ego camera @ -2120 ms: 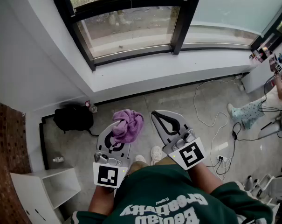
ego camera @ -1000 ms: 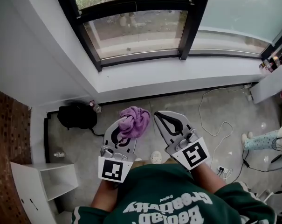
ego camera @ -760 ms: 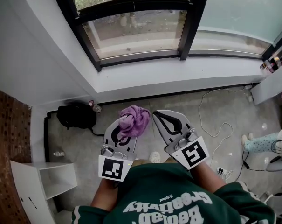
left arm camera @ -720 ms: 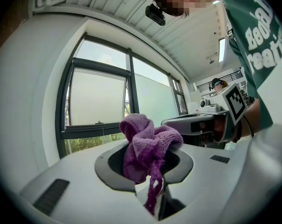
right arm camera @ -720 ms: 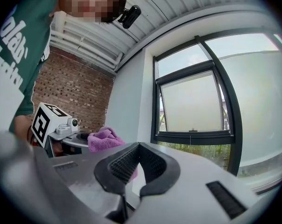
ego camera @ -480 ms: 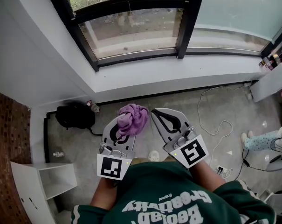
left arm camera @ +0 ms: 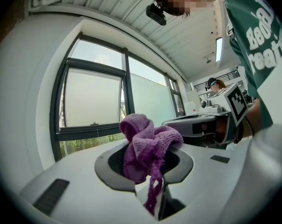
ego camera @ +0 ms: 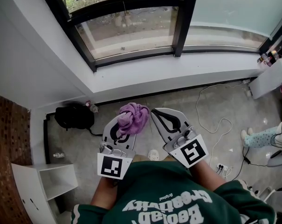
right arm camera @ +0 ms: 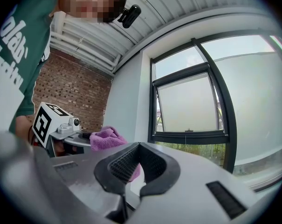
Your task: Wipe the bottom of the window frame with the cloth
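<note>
A bunched purple cloth (ego camera: 134,117) is held in my left gripper (ego camera: 121,125), whose jaws are shut on it; in the left gripper view the cloth (left arm camera: 147,146) sticks up out of the jaws. My right gripper (ego camera: 165,118) stands beside it, shut with nothing between its jaws (right arm camera: 134,171). Both are held above the floor, short of the window. The black window frame (ego camera: 131,56) has its bottom rail above a white sill (ego camera: 178,71). In the right gripper view the frame (right arm camera: 187,137) is ahead and the cloth (right arm camera: 106,139) shows at left.
A black bag (ego camera: 73,116) lies on the floor by the left wall. A white shelf unit (ego camera: 43,185) stands at lower left. White cables (ego camera: 215,120) trail over the floor at right, near a white cabinet (ego camera: 271,76) and another person's legs (ego camera: 266,136).
The view has shifted a little as I stand before the window; both grippers keep their places, the left still holding the cloth. The person's legs at right have moved.
</note>
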`<action>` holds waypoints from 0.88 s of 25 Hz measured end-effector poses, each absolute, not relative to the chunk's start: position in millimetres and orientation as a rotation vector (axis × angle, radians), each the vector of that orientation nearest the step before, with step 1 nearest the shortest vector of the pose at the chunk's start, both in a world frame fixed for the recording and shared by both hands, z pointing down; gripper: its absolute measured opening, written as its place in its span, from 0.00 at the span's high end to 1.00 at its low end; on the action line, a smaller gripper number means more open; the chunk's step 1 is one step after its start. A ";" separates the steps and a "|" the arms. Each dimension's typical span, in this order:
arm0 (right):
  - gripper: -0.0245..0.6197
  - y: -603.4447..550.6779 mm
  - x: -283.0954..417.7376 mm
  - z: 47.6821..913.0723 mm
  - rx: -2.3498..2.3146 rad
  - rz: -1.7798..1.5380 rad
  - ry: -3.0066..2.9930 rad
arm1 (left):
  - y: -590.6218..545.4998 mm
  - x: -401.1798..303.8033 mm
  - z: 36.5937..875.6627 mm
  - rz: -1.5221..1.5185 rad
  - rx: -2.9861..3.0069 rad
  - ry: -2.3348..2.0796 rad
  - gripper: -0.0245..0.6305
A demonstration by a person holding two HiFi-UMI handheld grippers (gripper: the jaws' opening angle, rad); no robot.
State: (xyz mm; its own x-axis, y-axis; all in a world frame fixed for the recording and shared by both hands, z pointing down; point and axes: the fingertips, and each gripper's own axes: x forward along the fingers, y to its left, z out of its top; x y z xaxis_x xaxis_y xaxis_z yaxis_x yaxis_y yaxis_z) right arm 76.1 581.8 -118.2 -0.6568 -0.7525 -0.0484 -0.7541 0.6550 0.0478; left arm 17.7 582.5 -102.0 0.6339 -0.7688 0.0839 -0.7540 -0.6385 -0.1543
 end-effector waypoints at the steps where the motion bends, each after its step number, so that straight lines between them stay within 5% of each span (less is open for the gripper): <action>1: 0.94 583.0 77.3 -118.0 -1.294 0.097 2.833 | 583.9 19.0 -102.8 -0.216 -2.742 1.277 0.80; 22: 0.94 546.0 56.7 -100.6 -1.279 0.071 2.833 | 536.3 -3.5 -106.8 -0.188 -2.694 1.287 0.80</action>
State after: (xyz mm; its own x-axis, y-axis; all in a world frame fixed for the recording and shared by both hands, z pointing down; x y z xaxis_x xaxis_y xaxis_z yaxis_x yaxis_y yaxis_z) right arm 56.7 546.0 -100.6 -0.6609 -0.7489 -0.0483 -0.7504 0.6604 0.0286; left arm -3.5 536.3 -106.8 0.6240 -0.7799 0.0479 -0.7611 -0.6206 -0.1886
